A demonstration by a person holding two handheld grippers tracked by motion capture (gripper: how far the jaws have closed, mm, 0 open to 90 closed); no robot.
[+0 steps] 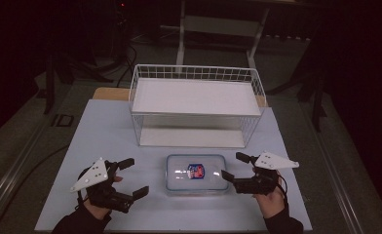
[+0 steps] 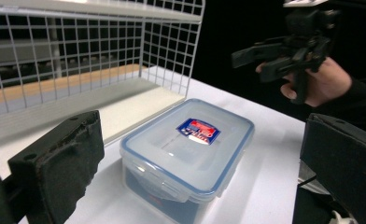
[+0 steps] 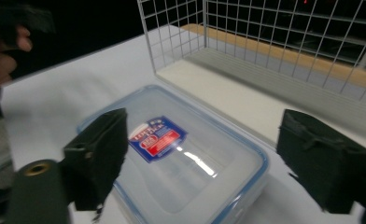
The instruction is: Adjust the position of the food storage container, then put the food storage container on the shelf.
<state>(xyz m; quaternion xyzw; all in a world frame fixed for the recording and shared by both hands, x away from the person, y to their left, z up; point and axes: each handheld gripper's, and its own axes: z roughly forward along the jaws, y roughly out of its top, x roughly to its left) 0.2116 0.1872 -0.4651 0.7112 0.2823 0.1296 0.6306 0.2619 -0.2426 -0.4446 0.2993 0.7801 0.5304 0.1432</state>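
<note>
A clear plastic box with a blue-rimmed lid and a red and blue label lies at the front middle of the white table. My left gripper stands open just left of the box, a short gap away. My right gripper is open at the box's right edge, its nearer jaw tip at the rim. In the left gripper view the box lies ahead between the two black jaws, with the right gripper beyond it. The right gripper view looks down on the lid between wide-apart jaws.
A white wire shelf rack stands right behind the box, with a solid upper shelf and an open front. A wooden strip edges the table's far side. The surroundings are dark, with table legs and cables on the floor.
</note>
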